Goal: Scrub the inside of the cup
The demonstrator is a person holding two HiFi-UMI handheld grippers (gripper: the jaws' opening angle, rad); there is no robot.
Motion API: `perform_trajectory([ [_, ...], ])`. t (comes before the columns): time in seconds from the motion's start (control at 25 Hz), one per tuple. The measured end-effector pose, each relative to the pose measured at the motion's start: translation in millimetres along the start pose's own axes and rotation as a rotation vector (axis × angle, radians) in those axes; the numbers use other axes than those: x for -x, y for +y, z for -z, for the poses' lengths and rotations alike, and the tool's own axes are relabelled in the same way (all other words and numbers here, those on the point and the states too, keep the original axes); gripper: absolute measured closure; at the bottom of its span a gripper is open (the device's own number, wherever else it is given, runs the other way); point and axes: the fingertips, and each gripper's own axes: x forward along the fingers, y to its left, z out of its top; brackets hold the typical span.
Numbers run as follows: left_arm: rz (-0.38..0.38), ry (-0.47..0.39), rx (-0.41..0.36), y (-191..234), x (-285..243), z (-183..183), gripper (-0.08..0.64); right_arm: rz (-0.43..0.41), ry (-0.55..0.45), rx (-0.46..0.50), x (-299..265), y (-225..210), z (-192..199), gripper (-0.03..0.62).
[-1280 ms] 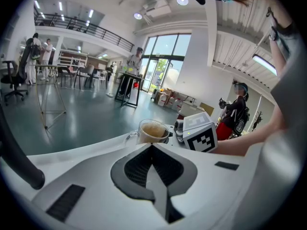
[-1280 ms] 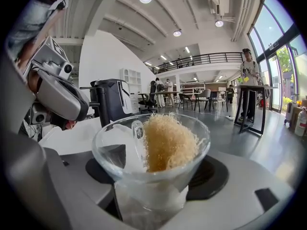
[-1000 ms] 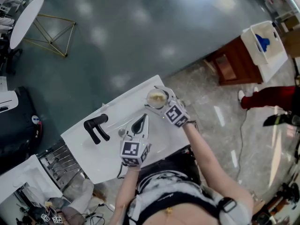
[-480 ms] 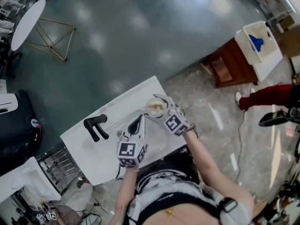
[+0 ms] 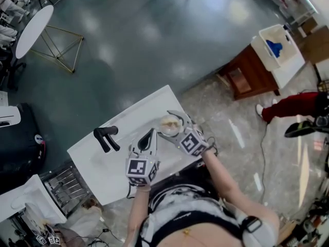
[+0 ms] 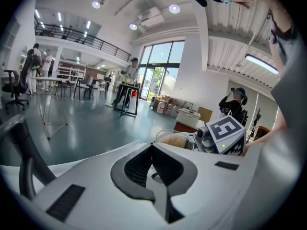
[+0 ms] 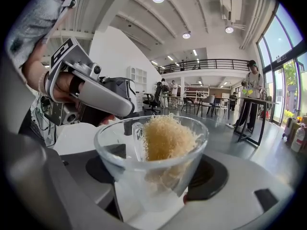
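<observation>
Right gripper (image 7: 154, 174) is clamped on a clear glass cup (image 7: 144, 150). One jaw is on each side of the cup's lower part. The cup stands up straight with its open top facing up. A ball of yellow scrubbing fibres (image 7: 165, 135) sits inside it and pokes up a bit past the rim.

In the head view, the cup (image 5: 168, 125) is held over the far right part of the white counter (image 5: 121, 122). That is near the middle of the frame. A black tap (image 5: 105, 138) stands well off to the left.

The left gripper (image 5: 149, 137) has its jaws pressed together, and there is nothing between them. Its tip is just beside the cup, to the lower left of it in the head view, and does not touch it. In its own view the cup (image 6: 173, 139) shows a little past the closed tip, up and to the right.

So the cup lies ahead of the left gripper and to its right. The way in is from above, through the open top. I think the left gripper must open and come over the rim to get at the fibres. It is the free one, and it is already close.
</observation>
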Motion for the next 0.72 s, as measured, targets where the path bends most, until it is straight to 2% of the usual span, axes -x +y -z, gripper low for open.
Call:
perform_trajectory([
  [0.16,0.02,0.013,-0.036,-6.7,9.1,-1.9,0.558,0.0,0.036,0.016,9.4,11.1,-0.9,0.192],
  [0.36,0.048,0.042,-0.169,-18.2,19.1,-6.5,0.551,-0.008,0.055,0.056,21.2,25.5,-7.7,0.192],
  [0.6,0.092,0.035,-0.216,-31.9,30.7,-12.3,0.508,-0.013,0.06,0.077,29.7,43.7,-13.4,0.19],
  [0.72,0.117,0.053,-0.253,-40.7,35.8,-10.4,0.456,-0.014,0.036,0.082,31.4,52.5,-13.6,0.19],
])
